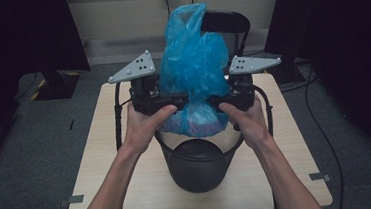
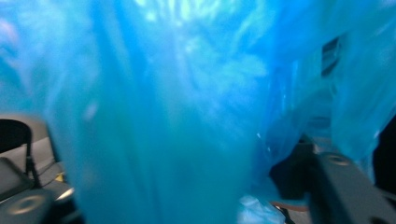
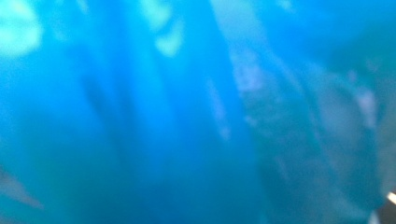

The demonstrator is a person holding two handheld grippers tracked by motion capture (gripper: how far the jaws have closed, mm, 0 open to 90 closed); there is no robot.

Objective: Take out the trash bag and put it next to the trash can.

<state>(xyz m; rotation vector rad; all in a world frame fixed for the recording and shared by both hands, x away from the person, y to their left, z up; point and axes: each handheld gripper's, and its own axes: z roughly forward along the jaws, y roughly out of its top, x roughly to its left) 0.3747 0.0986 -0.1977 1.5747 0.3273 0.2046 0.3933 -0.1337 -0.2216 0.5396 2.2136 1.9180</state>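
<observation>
Table (image 1: 130,189): a pale wooden top that carries a black bin (image 1: 198,166) at its near middle. Rising above the bin's rim is the blue plastic bag (image 1: 193,69), a thin, limp film that judging by its creases weighs almost nothing, crumples at a touch and slides easily between hard pads. You hold it upright between the two tools, its lower part bulging just over the bin's mouth.

Left gripper (image 1: 165,98): pressed against the bag's left flank; in the left gripper view its black jaws stand apart with blue film hanging between them, so the grip there looks loosened. Right gripper (image 1: 223,99): against the bag's right flank; blue film covers its camera, and the jaws appear drawn in on a fold.

Take the film where it bunches, near the rim edge, not on a flat sheet.
</observation>
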